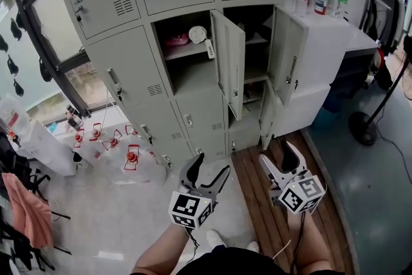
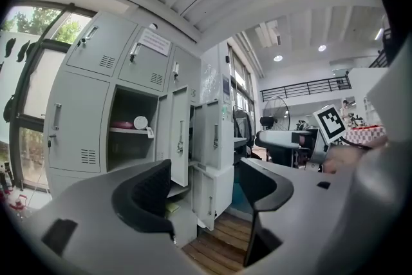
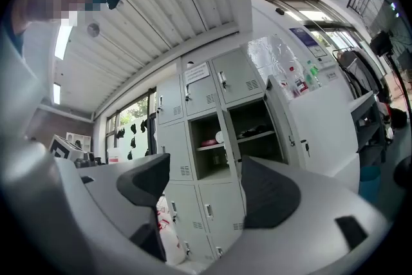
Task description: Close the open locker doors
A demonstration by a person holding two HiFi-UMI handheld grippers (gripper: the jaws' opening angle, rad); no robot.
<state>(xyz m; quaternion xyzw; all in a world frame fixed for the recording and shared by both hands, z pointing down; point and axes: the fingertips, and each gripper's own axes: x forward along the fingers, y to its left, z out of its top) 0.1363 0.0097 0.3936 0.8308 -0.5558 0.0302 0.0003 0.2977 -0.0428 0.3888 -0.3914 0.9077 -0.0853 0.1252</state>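
Note:
A grey locker bank (image 1: 122,77) stands ahead of me. Three doors hang open: the middle column's door (image 1: 229,61) (image 2: 179,136) (image 3: 230,138), the right column's upper door (image 1: 288,55) (image 2: 214,136) (image 3: 283,122) and a lower right door (image 1: 266,118) (image 2: 210,195). In the open middle compartment a pink thing (image 1: 176,42) and a white round thing (image 1: 197,34) lie on a shelf. Low in the head view, well short of the lockers, my left gripper (image 1: 209,170) (image 2: 206,189) is open and empty. Just to its right my right gripper (image 1: 279,161) (image 3: 206,193) is also open and empty.
A clear bag of red-and-white items (image 1: 125,154) lies on the floor left of the lockers. A wooden floor strip (image 1: 257,199) runs to the open doors. A white counter (image 1: 335,32) with bottles and a fan stand (image 1: 365,129) are on the right.

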